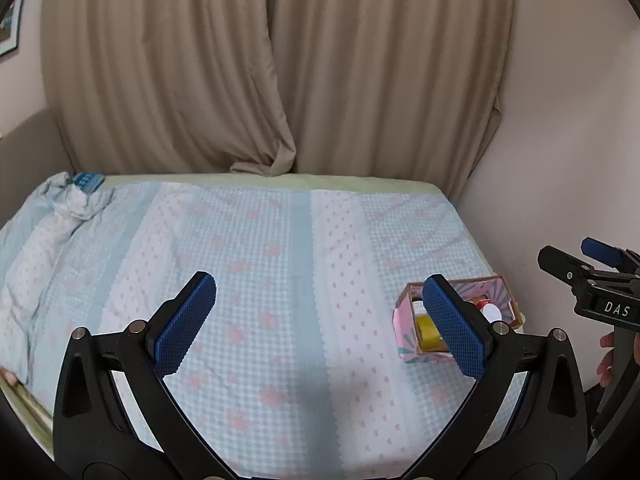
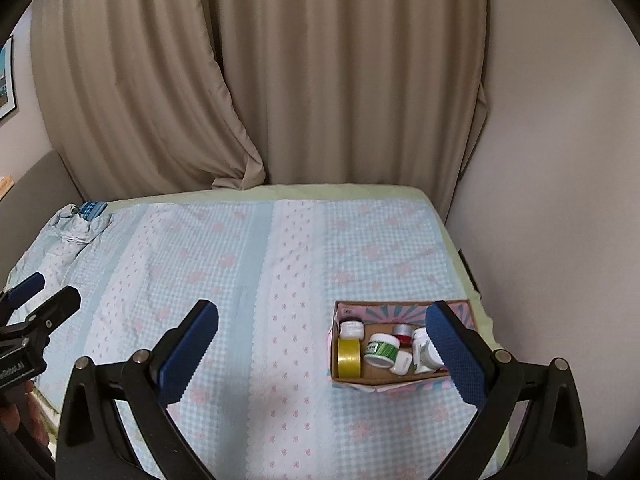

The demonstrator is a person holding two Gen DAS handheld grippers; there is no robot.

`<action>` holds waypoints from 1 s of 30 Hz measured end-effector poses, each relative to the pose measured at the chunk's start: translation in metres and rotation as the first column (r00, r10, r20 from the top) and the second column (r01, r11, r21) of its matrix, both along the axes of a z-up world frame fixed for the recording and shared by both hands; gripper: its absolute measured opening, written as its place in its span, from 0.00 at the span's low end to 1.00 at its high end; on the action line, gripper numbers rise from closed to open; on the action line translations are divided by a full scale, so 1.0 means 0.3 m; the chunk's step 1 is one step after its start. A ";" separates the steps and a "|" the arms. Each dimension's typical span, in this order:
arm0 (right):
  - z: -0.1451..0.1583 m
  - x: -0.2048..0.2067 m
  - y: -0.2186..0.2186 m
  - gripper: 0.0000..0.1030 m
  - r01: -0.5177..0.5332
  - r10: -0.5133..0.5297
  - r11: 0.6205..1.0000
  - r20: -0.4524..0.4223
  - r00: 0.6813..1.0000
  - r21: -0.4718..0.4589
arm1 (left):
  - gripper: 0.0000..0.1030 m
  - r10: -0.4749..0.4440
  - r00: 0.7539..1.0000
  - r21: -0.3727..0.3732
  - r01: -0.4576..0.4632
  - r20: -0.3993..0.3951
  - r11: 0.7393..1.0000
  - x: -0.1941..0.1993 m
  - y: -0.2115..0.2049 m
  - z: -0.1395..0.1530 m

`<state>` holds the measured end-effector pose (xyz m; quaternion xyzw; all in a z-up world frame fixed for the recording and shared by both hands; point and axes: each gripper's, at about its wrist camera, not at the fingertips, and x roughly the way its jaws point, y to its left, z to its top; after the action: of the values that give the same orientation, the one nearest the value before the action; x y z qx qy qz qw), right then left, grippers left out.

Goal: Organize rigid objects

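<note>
Small rigid containers sit packed in an open pink-and-teal cardboard box (image 2: 404,382) at the lower right of the right wrist view: a roll of yellow tape (image 2: 349,357) standing on edge at the box's left end, a white jar with a green label (image 2: 382,349), a smaller white jar (image 2: 352,329) behind the tape, a silver-and-red piece (image 2: 402,334) toward the back, and more white jars partly hidden on the right.

The box's long axis runs left to right across the frame. It lies mostly between the fingers of the right gripper (image 2: 322,354), off to their right side; the right-hand blue pad (image 2: 456,360) overlaps the box's right end in the picture, seemingly above it and not touching. Those fingers are spread wide and hold nothing.

In the left wrist view the same box (image 1: 404,354) appears at the lower right, mostly behind that gripper's right pad. The left gripper (image 1: 320,326) is also spread wide and empty, aimed at bare bedding. The right gripper looks the nearer, and would need to shift right and down to reach inside.

Everything rests on a bed with a light blue checked cover (image 2: 240,280) patterned in pink, soft and slightly rumpled. A bunched cloth with a blue item (image 2: 92,208) lies at the upper left of the bed. Beige curtains (image 2: 280,80) hang behind, and a plain wall (image 2: 560,160) closes the right side.
</note>
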<state>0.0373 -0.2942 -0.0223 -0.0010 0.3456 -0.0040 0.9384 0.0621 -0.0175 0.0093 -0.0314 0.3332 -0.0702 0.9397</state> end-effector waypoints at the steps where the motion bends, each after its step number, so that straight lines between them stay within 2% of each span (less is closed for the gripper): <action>1: 0.003 0.001 0.003 1.00 0.000 0.000 1.000 0.005 1.000 0.002 | 1.00 -0.003 1.000 0.002 0.003 0.001 1.000 0.001 0.000 0.004; 30: 0.023 -0.027 0.004 1.00 0.017 -0.018 1.000 0.021 1.000 0.025 | 1.00 -0.016 1.000 0.017 0.016 0.007 1.000 0.023 -0.011 0.013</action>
<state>0.0292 -0.2932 -0.0154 0.0139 0.3358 -0.0080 0.9418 0.0691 -0.0208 0.0134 -0.0206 0.3307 -0.0749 0.9405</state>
